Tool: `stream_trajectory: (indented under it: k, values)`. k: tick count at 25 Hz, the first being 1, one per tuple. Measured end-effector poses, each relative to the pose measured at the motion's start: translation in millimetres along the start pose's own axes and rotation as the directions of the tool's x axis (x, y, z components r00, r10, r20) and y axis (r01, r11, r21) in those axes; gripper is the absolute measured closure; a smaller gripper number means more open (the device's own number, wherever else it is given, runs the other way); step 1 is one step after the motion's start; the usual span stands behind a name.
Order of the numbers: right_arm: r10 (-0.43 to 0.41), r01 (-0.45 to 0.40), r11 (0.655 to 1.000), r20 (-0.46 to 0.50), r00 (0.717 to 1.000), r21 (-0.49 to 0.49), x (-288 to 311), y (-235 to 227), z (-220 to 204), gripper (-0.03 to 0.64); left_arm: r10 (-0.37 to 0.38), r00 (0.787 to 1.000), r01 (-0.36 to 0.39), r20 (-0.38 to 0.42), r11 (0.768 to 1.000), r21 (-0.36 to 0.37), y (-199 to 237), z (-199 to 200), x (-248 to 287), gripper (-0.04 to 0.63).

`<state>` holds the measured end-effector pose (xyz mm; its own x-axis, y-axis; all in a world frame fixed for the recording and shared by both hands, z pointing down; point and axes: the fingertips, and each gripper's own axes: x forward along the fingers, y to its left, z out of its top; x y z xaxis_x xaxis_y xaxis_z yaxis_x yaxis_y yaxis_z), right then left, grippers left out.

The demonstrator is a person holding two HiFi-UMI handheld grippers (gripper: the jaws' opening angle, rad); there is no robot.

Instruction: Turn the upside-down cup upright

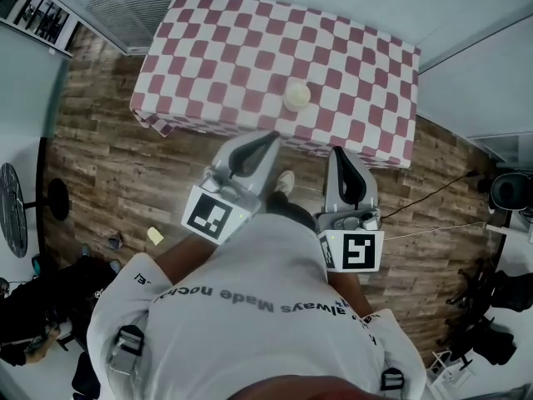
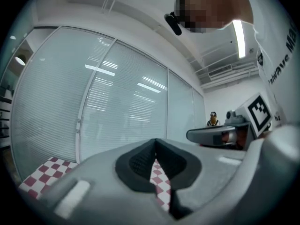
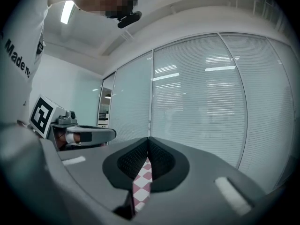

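Nearest the head camera is the person's white shirt [image 1: 250, 307], filling the lower middle of the view, with both arms reaching forward from it. The left gripper [image 1: 268, 138] and the right gripper [image 1: 340, 153] are held side by side over the wooden floor [image 1: 108, 173], each carrying a marker cube [image 1: 208, 215] at its rear, and both point toward the bench [image 1: 166, 98] ahead. Their tips lie just short of the bench's near edge. A shoe [image 1: 285, 182] shows on the floor between the two grippers. The bench is draped in a red-and-white checked cloth [image 1: 225, 48], and the cup [image 1: 297, 97], the only container in sight, stands alone on it close to the near edge, roughly in line with the gap between the grippers and apart from both. From above it shows as a pale, cream, rounded shape with a closed top; nothing can be seen in it. In the left gripper view the jaws are clenched, tips meeting, with nothing between them but a sliver of checked cloth seen beyond. The right gripper view shows the same: jaws pressed together and empty. Behind both views runs a glass wall [image 2: 117, 107] with blinds.
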<state>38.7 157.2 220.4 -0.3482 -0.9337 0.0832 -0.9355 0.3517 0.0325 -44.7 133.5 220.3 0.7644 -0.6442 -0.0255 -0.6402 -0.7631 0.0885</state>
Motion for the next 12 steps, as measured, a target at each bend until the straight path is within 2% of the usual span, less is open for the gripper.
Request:
stream_trajectory:
  k: [7,12]
  values:
    - [0.021,-0.021,1.0,0.001,1.0,0.007,37.0,-74.4,0.4,0.615,0.032,0.999,-0.032,-0.014,0.999,0.005,11.3,-2.5,79.0,0.592]
    - [0.047,-0.047,0.999,-0.007,0.999,0.013,57.8,-108.8,-7.2,0.615,0.056,0.998,-0.056,-0.021,0.998,0.008,18.7,-9.6,118.0,0.592]
